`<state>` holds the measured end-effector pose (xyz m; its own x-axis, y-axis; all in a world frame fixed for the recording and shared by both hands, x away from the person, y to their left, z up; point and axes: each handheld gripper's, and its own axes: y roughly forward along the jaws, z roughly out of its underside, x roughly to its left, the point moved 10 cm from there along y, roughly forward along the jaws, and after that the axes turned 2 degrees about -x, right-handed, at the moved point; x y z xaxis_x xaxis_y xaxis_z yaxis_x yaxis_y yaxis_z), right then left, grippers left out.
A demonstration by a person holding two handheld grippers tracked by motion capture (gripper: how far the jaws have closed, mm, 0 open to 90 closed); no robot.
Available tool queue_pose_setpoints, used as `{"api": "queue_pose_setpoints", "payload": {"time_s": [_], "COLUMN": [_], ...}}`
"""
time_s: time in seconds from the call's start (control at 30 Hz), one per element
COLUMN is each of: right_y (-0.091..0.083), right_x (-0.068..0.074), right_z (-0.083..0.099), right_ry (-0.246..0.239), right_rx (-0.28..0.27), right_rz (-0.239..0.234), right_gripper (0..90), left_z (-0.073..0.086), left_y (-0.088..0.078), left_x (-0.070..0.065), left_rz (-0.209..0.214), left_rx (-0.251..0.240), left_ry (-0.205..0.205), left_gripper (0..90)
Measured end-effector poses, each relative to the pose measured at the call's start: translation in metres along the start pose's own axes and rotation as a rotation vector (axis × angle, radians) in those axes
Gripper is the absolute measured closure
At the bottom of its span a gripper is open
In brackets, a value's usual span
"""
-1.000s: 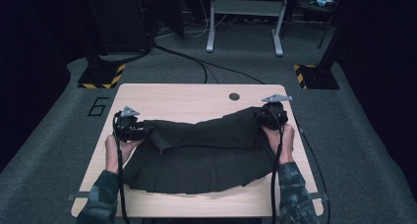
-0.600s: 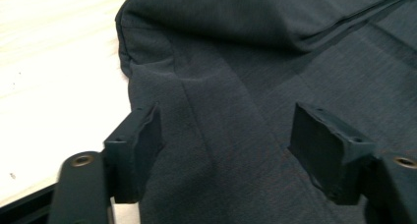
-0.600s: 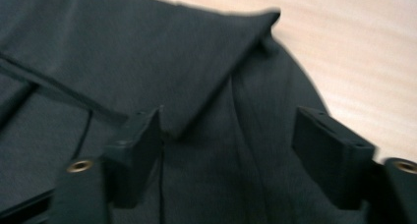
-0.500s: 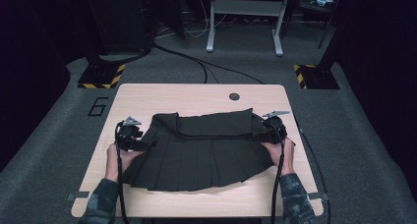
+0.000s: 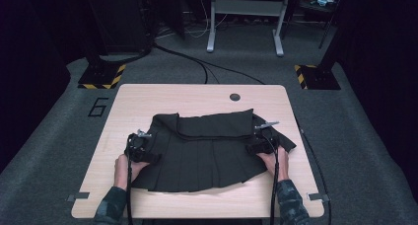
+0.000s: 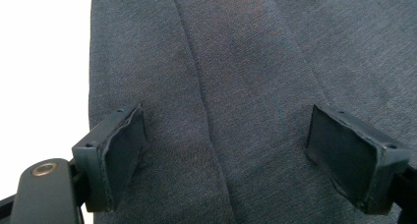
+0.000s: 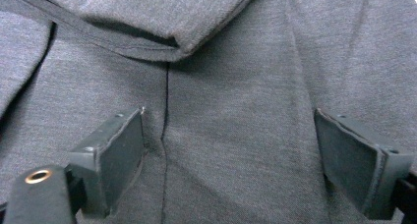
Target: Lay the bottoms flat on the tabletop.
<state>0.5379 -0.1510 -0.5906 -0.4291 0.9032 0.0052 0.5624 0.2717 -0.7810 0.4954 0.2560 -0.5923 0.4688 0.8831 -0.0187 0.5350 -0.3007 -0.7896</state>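
Your left gripper (image 5: 139, 142) & right gripper (image 5: 262, 136) both had jaws wide, just been opening, nothing clamped, resting over the dark pleated skirt (image 5: 207, 151) lying mid-table (image 5: 148, 99). Floor marking "6" (image 5: 98, 107) readable.

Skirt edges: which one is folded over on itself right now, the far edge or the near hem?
The far edge of the skirt: a flap of cloth lies doubled back along it, while the near hem lies flat in single pleats toward the person.

From above the near edge we look forward and down on the table (image 5: 148, 99). Both gripper views sit close over the dark skirt (image 5: 207, 151), which we share across all three.
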Motion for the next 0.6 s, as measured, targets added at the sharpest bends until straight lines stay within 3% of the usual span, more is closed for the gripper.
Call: {"api": "queue_pose_setpoints", "payload": {"time_s": [0.2,0.37,0.6], "right_y": [-0.003,-0.009,-0.020], "right_x": [0.003,0.007,0.016], "right_z": [0.005,0.013,0.027], "right_ry": [0.017,0.003,0.004], "right_rx": [-0.033,-0.060,-0.080], "right_rz": [-0.001,-0.009,-0.013], "right_gripper": [15.5,15.5,15.7], "left_z": [0.005,0.014,0.026], "left_y": [-0.003,-0.009,-0.017], "left_x": [-0.001,-0.002,-0.004], "left_rz": [-0.007,-0.004,0.003], "left_rx": [-0.050,-0.094,-0.113], "left_ry": [-0.005,-0.001,0.002], "left_gripper": [15.1,15.2,15.5]}}
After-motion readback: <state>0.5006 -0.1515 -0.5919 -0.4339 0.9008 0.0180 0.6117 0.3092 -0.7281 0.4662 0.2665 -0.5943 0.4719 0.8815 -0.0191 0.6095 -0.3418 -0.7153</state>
